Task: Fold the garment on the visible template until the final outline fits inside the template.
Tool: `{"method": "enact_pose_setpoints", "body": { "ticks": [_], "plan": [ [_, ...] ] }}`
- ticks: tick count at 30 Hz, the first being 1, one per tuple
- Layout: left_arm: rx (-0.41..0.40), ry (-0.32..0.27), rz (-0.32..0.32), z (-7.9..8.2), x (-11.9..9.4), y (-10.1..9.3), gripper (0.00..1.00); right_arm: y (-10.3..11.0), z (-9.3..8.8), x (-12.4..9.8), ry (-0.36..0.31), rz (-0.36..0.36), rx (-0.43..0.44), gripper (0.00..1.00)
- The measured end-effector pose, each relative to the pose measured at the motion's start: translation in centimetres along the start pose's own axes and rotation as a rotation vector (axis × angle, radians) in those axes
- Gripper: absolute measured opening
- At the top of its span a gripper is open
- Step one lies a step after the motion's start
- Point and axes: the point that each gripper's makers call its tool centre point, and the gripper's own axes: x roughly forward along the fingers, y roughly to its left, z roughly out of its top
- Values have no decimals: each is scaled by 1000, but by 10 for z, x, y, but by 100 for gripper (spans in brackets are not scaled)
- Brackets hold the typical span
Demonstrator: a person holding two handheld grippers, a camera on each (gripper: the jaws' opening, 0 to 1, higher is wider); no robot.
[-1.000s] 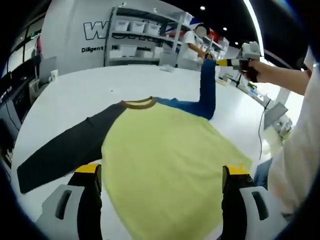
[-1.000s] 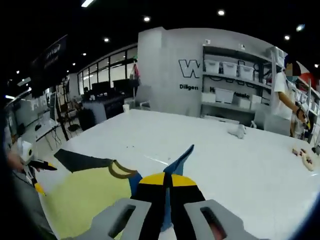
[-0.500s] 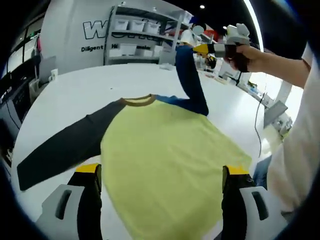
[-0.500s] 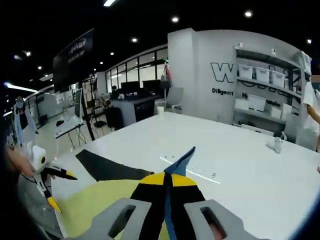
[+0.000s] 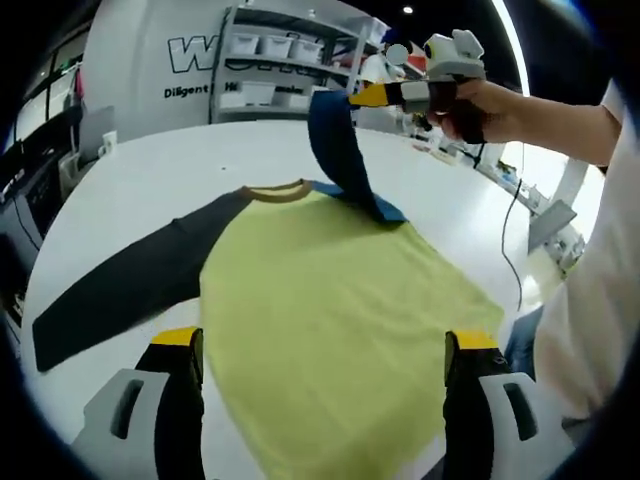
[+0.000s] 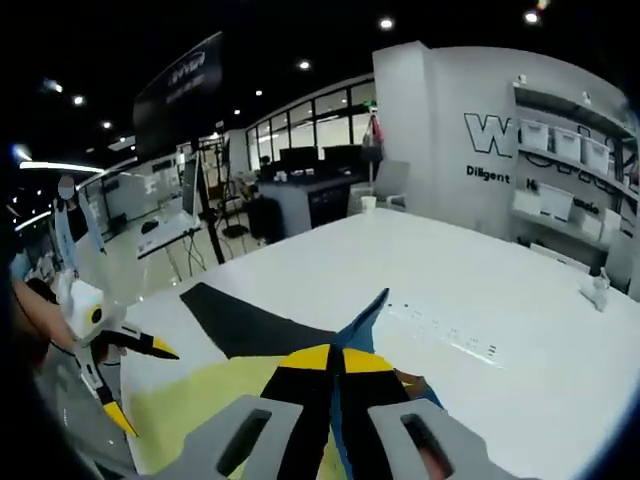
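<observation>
A long-sleeved shirt lies flat on the white table (image 5: 180,165), with a yellow-green body (image 5: 330,310), a brown collar (image 5: 275,191) and a dark grey sleeve (image 5: 120,290) stretched to the left. Its blue sleeve (image 5: 335,150) is lifted above the collar end, and my right gripper (image 5: 352,98) is shut on its cuff. In the right gripper view the blue cuff (image 6: 362,318) sticks up between that gripper's (image 6: 336,352) closed tips. My left gripper (image 5: 320,345) is open over the shirt's near hem, holding nothing. It also appears in the right gripper view (image 6: 135,380).
Shelves with white bins (image 5: 270,60) stand past the table's far side. A person in white (image 5: 385,70) stands near them. Desks and chairs (image 6: 300,190) fill the room behind. A small white object (image 6: 597,290) lies at the far table edge.
My right gripper has carried the blue sleeve up and to the left, from beside the shirt to above its collar end. The left gripper has stayed put and open.
</observation>
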Motion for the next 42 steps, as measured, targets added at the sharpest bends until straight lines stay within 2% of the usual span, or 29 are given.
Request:
{"method": "enact_pose_setpoints", "body": {
  "ticks": [10, 15, 19, 26, 32, 35, 40, 42],
  "plan": [
    [2, 24, 2, -5, -2, 2, 98, 43, -34, 52, 96, 61, -58, 0],
    [10, 45, -2, -9, -3, 1, 98, 55, -56, 70, 156, 72, -85, 0],
    [6, 53, -2, -11, -2, 1, 97, 66, -68, 75, 188, 92, -99, 0],
    [-5, 54, 5, -11, -2, 2, 97, 87, -75, 86, 208, 134, -130, 0],
    [-12, 56, 12, -13, -3, 5, 97, 85, -87, 92, 242, 137, -138, 0],
    [-15, 63, 11, -16, -3, 4, 97, 88, -91, 93, 252, 162, -112, 0],
    [-20, 59, 11, -16, -3, 4, 97, 95, -90, 95, 241, 177, -114, 0],
    [-19, 60, 11, -16, -3, 4, 97, 104, -88, 94, 227, 210, -92, 0]
  ]
}}
